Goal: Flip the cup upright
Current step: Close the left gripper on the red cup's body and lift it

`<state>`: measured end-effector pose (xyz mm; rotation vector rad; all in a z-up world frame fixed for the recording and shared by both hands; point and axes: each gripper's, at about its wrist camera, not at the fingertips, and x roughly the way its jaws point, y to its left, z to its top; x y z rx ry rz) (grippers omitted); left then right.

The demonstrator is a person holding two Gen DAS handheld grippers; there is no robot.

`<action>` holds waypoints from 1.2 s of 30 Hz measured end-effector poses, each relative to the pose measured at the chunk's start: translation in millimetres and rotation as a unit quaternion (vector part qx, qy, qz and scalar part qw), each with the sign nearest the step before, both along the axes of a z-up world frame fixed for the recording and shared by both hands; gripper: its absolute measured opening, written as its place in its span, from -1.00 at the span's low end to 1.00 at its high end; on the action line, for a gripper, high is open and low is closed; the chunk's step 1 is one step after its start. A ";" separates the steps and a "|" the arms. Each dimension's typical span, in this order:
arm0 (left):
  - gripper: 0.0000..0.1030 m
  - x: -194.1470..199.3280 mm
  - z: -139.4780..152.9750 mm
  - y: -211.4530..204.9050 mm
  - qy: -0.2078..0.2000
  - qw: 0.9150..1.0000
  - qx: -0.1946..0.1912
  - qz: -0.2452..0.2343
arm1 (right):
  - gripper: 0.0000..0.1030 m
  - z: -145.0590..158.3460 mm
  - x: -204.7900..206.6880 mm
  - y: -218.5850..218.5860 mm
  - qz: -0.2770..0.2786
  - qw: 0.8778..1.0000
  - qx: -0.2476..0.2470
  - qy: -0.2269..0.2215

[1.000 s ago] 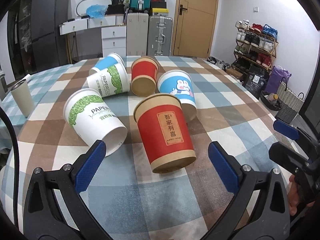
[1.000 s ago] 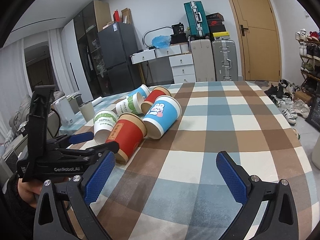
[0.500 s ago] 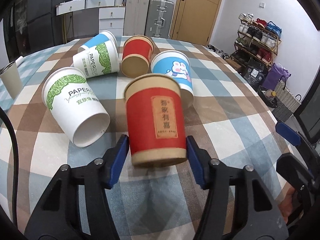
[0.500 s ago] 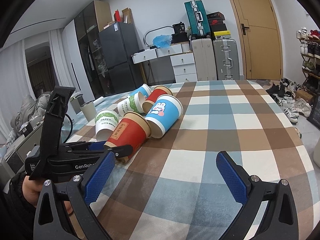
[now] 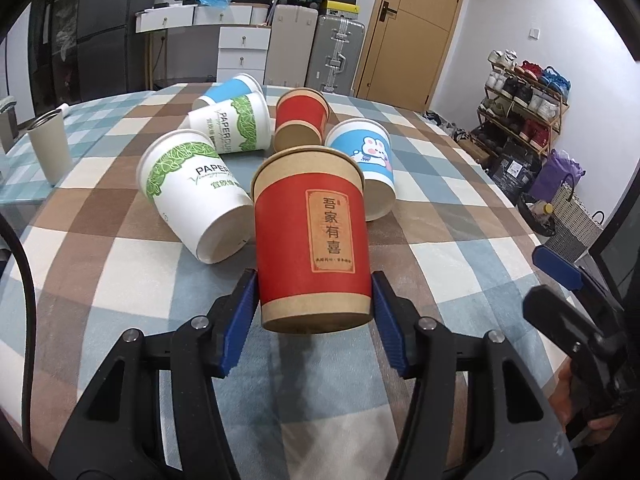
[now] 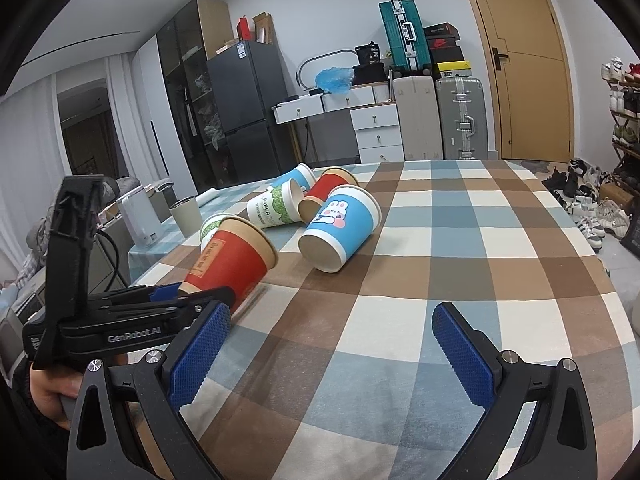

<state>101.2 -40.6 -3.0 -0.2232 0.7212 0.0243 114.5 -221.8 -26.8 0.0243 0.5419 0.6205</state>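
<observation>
My left gripper (image 5: 312,312) is shut on a red paper cup (image 5: 314,236) near its base and holds it tilted, base lifted off the checked tablecloth (image 5: 440,264). The right wrist view shows that cup (image 6: 230,258) leaning, its mouth up and to the right, with the left gripper (image 6: 192,300) at its base. My right gripper (image 6: 332,344) is open and empty over the cloth, to the right of the held cup. Several other paper cups lie on their sides behind: a white and green one (image 5: 192,196), a blue rabbit one (image 5: 366,164), a second red one (image 5: 300,120).
A grey tumbler (image 5: 50,148) stands upright at the table's left edge. Another white-green cup (image 5: 230,126) and a blue cup (image 5: 228,90) lie at the back. The right gripper shows at the right of the left wrist view (image 5: 560,280). Shoe rack and suitcases stand beyond the table.
My left gripper closed on the near red cup and lifted its base, tilting it up from lying on its side. The right gripper stayed put, open.
</observation>
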 end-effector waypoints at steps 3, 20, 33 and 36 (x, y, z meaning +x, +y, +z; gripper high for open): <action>0.04 -14.5 4.6 1.0 -0.009 1.000 0.002 0.004 | 1.00 -1.3 -0.6 2.7 0.005 1.000 0.000 0.004; 0.03 -92.5 5.3 -13.1 -0.023 1.000 -0.019 -0.004 | 1.00 -6.3 0.0 10.8 0.013 1.000 -0.008 0.013; 0.03 -101.7 -12.0 -29.3 -0.008 0.999 -0.030 -0.011 | 1.00 -7.3 -1.5 13.0 0.013 1.000 -0.013 0.013; 0.04 -102.2 -14.6 -33.7 -0.004 0.999 -0.031 -0.015 | 1.00 -7.4 -2.0 12.1 0.013 1.000 -0.013 0.013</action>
